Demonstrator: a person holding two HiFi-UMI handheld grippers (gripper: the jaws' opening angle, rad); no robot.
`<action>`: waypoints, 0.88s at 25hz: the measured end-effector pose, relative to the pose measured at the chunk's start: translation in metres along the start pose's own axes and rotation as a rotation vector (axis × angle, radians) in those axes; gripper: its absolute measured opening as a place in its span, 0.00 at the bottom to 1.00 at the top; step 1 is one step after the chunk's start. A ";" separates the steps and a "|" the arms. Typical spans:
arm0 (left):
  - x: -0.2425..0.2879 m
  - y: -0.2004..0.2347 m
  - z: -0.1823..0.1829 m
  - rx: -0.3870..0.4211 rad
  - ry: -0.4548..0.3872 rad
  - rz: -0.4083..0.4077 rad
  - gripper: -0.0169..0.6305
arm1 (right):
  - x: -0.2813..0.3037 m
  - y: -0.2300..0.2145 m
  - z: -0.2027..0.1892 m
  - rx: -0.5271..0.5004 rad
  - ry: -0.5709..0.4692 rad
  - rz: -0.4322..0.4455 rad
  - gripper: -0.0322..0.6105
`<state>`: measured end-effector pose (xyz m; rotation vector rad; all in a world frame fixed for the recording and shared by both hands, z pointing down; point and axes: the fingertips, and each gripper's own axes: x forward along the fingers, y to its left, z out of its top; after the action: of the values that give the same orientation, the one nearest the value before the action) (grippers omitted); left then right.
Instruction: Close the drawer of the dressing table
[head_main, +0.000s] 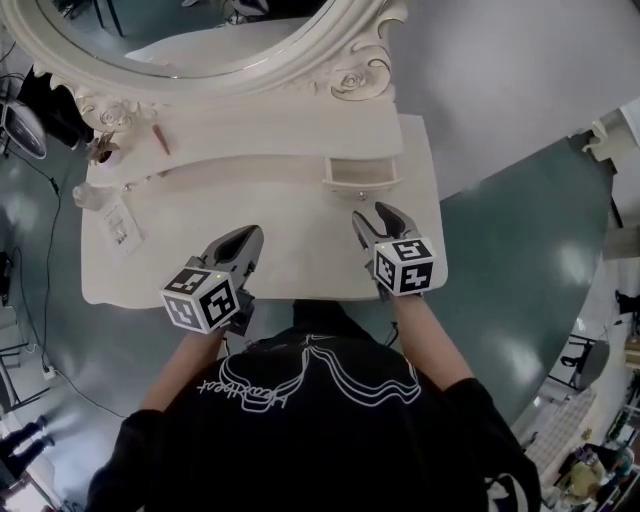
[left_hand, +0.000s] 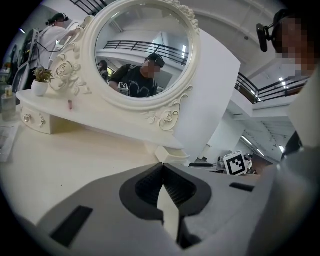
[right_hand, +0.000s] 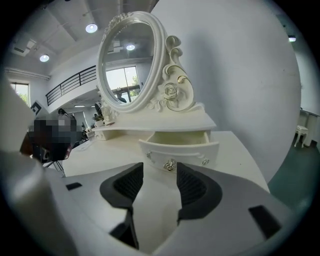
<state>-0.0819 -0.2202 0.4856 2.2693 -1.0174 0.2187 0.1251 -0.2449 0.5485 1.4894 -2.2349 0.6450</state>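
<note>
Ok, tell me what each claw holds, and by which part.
Nothing. The left claw is shut and empty; the right claw is open, short of the drawer knob.

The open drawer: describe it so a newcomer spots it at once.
Find the cream dressing table with the oval mirror. Below the mirror's right end a small drawer juts forward. Unlike the shut drawer at the left, it stands pulled out.

- An oval cream mirror in a carved frame (head_main: 190, 35) stands at the back of the cream wooden counter (head_main: 300, 255), behind a low cream shelf (head_main: 260, 125)
- A small cream drawer (head_main: 362, 176) juts forward from the shelf's right end
- A small potted plant in a white pot (head_main: 104, 150) sits at the shelf's left end, with a thin red stick (head_main: 161, 139) to its right
- The right gripper (head_main: 372, 215) is just before the drawer, and the left gripper (head_main: 250, 237) is well to its left over the counter's front
</note>
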 end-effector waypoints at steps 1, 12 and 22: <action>0.001 0.003 0.001 -0.004 0.003 0.006 0.03 | 0.006 -0.002 -0.002 0.006 0.009 -0.003 0.38; 0.011 0.027 0.004 -0.038 0.008 0.043 0.03 | 0.040 -0.017 -0.010 0.031 0.075 -0.020 0.28; 0.015 0.028 0.006 -0.036 0.011 0.044 0.03 | 0.043 -0.019 -0.012 0.055 0.087 -0.019 0.20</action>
<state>-0.0923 -0.2470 0.4998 2.2125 -1.0577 0.2288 0.1276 -0.2773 0.5848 1.4777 -2.1518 0.7557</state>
